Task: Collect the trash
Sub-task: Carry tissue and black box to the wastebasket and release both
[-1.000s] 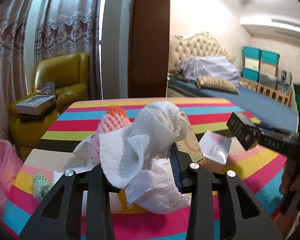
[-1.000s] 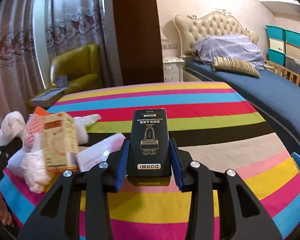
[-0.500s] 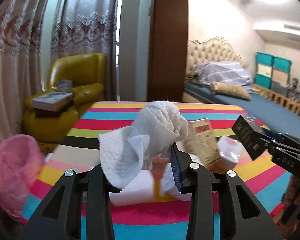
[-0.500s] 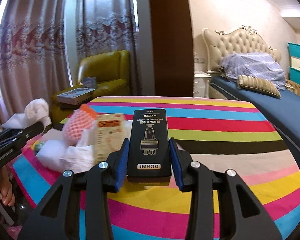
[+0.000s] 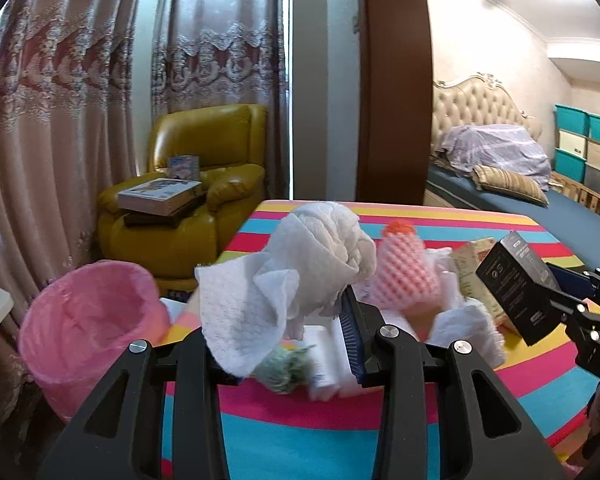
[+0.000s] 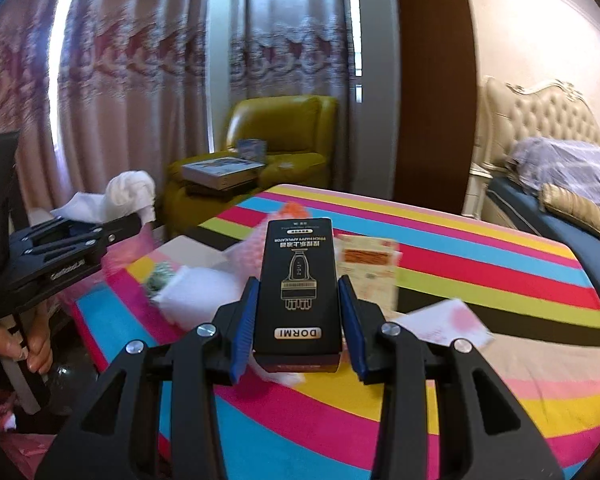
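Note:
My left gripper (image 5: 284, 320) is shut on a crumpled white paper towel (image 5: 300, 264), held above the near left edge of the striped table (image 5: 440, 216). Left of it, on the floor, stands a bin with a pink bag (image 5: 92, 320). My right gripper (image 6: 298, 312) is shut on a black DORMI box (image 6: 298, 280); that box (image 5: 520, 288) shows at the right of the left wrist view. On the table lie a pink foam fruit net (image 5: 404, 276), a beige carton (image 6: 366, 272), white wrappers (image 6: 196, 292) and a pink-white packet (image 6: 444, 324).
A yellow armchair (image 5: 204, 200) with books (image 5: 160, 196) stands behind the bin, before the curtains (image 5: 60, 120). A bed with blue cover (image 5: 500, 192) lies at right, storage boxes (image 5: 588, 152) behind it. A hand (image 6: 32, 344) holds the left gripper's handle.
Both grippers swung left with their loads still held. The pink bin has come further into the left wrist view, and the armchair and curtains now fill more of both views.

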`<state>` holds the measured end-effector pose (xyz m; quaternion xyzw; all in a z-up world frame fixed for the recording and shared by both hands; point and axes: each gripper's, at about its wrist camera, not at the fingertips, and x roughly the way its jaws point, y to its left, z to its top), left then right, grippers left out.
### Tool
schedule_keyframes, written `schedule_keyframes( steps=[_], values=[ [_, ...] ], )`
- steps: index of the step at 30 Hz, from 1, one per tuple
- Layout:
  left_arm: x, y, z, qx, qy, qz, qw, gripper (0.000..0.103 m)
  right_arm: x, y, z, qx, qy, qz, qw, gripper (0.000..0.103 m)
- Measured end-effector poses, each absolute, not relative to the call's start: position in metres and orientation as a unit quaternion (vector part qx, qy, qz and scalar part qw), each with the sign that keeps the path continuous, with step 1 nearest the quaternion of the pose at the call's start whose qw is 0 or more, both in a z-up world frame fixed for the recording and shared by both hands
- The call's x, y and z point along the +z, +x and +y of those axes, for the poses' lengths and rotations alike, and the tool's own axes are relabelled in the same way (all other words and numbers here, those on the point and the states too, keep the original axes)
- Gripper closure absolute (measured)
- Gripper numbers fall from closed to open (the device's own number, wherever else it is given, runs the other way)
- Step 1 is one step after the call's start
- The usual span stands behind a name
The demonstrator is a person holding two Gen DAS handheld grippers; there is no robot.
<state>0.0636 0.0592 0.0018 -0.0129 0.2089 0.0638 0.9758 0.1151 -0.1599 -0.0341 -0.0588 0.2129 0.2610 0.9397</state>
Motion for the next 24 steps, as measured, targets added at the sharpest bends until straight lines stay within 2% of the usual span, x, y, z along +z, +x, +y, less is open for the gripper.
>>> schedule_keyframes(
  steps=[24],
  values=[
    [-0.007,0.044,0.139,0.136,-0.047,0.212,0.967,0.068,-0.033,0.123,-0.044,0.35,-0.124,0.223,0.902,0.065]
  ],
)
